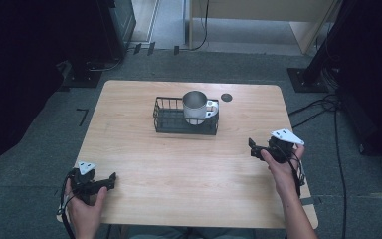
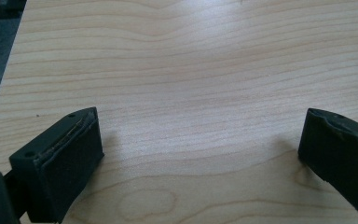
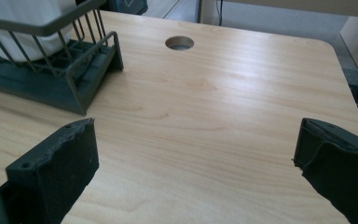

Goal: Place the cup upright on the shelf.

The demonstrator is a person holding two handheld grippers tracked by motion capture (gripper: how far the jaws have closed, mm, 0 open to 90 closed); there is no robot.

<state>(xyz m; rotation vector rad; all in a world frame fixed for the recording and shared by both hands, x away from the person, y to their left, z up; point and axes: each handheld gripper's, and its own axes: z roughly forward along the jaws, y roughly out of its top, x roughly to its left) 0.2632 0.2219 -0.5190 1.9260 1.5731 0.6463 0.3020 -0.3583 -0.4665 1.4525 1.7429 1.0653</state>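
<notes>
A white mug point(image 1: 196, 106) stands upright in the right part of a black wire basket point(image 1: 171, 122) at the back middle of the wooden table point(image 1: 189, 164); its handle points right. The basket's corner point(image 3: 81, 60) and the mug's white side point(image 3: 23, 28) show at the upper left of the right gripper view. My left gripper point(image 1: 110, 180) rests near the table's front left corner, held by a hand, open over bare wood point(image 2: 200, 135). My right gripper point(image 1: 252, 148) sits at the right side of the table, open and empty point(image 3: 196, 158), pointing toward the basket.
A round cable hole point(image 1: 226, 97) lies in the tabletop just right of the basket, and also appears as a hole point(image 3: 179, 43) in the right gripper view. Dark stands and cables point(image 1: 323, 107) lie on the grey floor around the table.
</notes>
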